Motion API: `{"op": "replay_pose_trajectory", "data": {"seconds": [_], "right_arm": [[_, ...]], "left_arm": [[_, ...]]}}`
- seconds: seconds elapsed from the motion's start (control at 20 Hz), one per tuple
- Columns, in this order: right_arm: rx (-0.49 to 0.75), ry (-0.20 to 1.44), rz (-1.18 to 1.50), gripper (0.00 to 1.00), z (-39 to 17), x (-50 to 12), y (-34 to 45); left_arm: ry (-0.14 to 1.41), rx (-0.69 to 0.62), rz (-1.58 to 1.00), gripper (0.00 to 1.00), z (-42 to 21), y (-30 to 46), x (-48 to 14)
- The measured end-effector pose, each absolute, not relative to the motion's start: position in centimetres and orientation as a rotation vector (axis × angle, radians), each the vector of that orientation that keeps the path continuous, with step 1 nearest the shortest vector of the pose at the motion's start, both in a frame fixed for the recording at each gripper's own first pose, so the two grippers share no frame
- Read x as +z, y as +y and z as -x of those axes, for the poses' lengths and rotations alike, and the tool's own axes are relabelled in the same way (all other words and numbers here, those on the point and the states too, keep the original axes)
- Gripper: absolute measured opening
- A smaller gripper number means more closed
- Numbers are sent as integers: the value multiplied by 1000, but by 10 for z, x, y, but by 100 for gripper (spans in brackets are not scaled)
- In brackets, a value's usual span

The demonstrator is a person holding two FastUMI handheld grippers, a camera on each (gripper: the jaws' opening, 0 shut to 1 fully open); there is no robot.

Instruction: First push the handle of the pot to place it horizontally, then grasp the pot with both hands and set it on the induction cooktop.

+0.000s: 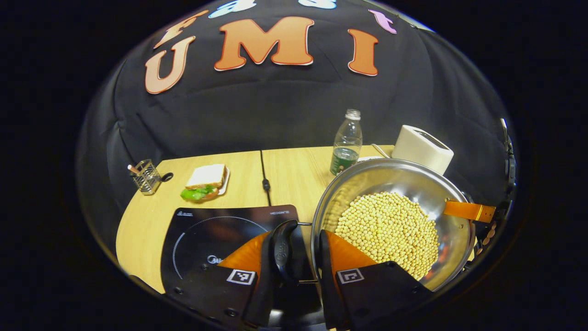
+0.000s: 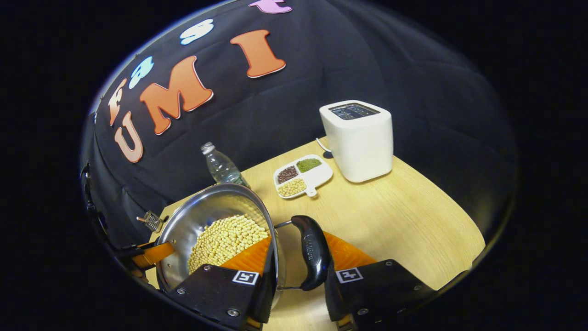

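Observation:
A steel pot full of soybeans is held from both sides. My left gripper is shut on its black side handle, one finger outside the handle and the other inside the rim. The black induction cooktop lies just left of the pot. Across the pot, the right gripper reaches over the far rim. In the right gripper view, my right gripper is shut on the other black handle of the pot, and the left gripper shows at the far rim.
On the wooden table stand a white toaster, a divided dish of grains and a water bottle. Behind the cooktop are a sandwich on a plate, a wire holder and a black cable.

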State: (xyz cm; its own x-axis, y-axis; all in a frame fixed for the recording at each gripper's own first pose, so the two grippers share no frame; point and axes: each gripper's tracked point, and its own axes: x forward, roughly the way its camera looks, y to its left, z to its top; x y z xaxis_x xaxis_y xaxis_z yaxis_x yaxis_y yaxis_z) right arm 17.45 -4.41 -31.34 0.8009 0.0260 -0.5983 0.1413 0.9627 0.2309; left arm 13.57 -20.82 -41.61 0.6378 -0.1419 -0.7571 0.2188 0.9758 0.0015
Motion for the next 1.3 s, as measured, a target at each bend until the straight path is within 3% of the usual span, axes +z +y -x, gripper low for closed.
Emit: {"op": "replay_pose_trajectory", "data": {"seconds": [0.25, 0.65, 0.7, 1.05, 1.3], "right_arm": [[-27, 640, -266, 47, -175, -299, -1], [44, 657, -285, 47, -171, -300, 77], [51, 660, -285, 47, -171, -300, 86], [102, 712, -276, 46, -171, -323, 150], [122, 734, -311, 47, -174, -341, 184]], "left_arm": [[850, -172, -82, 54, -137, -164, -396], [841, -105, -94, 51, -136, -80, -377], [844, -98, -93, 48, -136, -69, -378], [878, -34, -82, 54, -133, -3, -388], [878, -11, -85, 51, -136, 32, -395]]}}
